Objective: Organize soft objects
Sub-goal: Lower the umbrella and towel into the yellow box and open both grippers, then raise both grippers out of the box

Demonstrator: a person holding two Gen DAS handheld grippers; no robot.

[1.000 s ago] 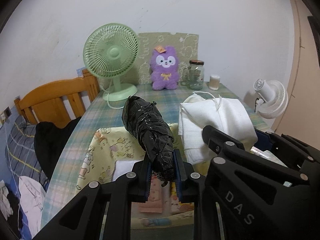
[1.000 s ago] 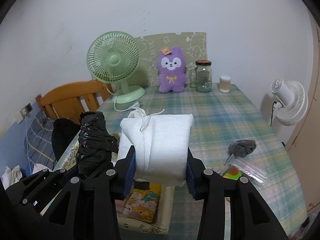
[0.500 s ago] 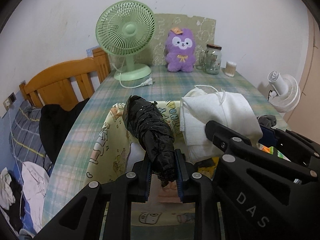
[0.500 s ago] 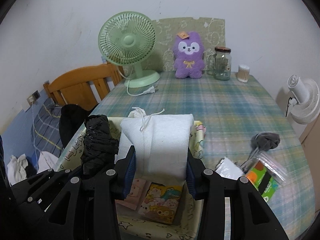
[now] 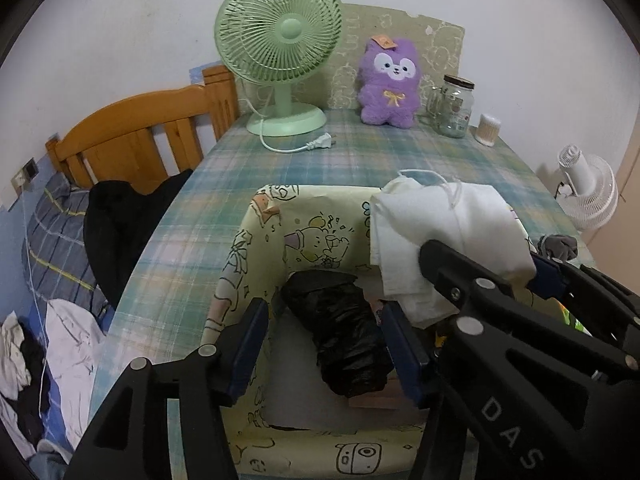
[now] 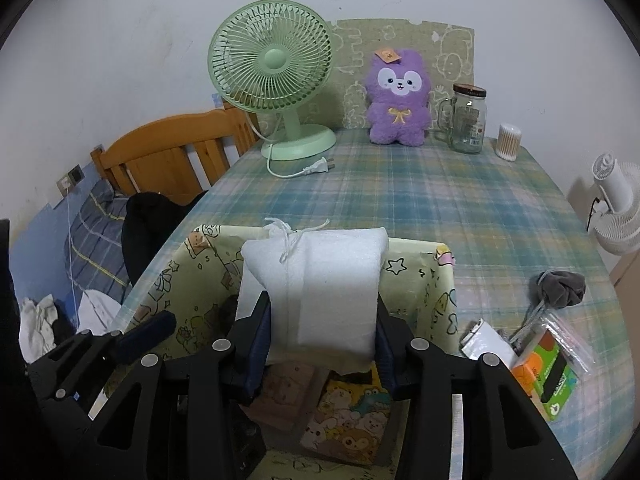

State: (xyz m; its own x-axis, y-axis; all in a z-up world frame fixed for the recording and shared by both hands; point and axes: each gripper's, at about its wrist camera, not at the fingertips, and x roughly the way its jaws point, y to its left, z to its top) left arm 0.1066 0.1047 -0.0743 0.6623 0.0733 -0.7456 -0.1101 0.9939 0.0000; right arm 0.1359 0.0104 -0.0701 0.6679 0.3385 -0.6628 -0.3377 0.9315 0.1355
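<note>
Hovering over the yellow cartoon-print fabric bin (image 5: 256, 240) on the plaid desk (image 5: 360, 160), we are opening our left gripper (image 5: 326, 344), and its fingers (image 5: 248, 340) stand clear on both sides of the black bundle (image 5: 340, 336), which lies inside the bin. Our right gripper (image 6: 322, 344) is easing its fingers (image 6: 256, 336) apart too, yet they press the sides of the white drawstring pouch (image 6: 320, 280), held above the bin's opening.
</note>
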